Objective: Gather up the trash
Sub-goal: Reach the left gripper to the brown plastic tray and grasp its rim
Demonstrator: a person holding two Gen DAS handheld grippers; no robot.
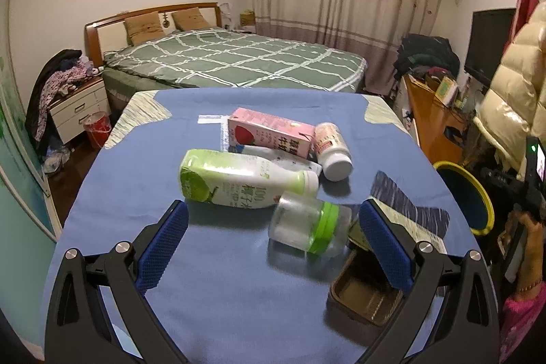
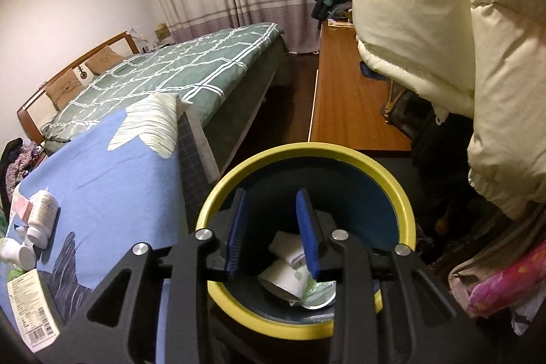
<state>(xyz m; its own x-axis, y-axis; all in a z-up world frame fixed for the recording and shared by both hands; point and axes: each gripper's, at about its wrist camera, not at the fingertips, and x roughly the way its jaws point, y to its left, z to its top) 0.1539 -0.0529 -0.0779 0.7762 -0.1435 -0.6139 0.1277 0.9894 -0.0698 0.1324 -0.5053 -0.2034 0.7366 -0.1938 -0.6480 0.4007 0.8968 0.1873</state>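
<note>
Currently: right tongs (image 2: 273, 234) apart, empty over bin (image 2: 406, 203), drop probably done. Left tongs (image 1: 273, 248) apart around jar (image 1: 307, 222); next, close.

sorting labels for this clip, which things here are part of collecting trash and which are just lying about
Job:
green bottle
clear jar
pink carton
white pill bottle
brown tray
yellow-rimmed bin

Lying about:
bed
cream jacket
red bucket

- On the table (image 1: 112, 193), mid-frame, a bottle (image 1: 239, 181) lies on its side, with a carton (image 1: 269, 132) behind it.
- A small bottle (image 1: 332, 150) lies right of the carton.
- A jar (image 1: 307, 226) lies before the bottle.
- At lower right, a tray (image 1: 363, 299).
- Right of the table stands a bin (image 2: 307, 156); cups (image 2: 285, 275) lie in it.
</note>
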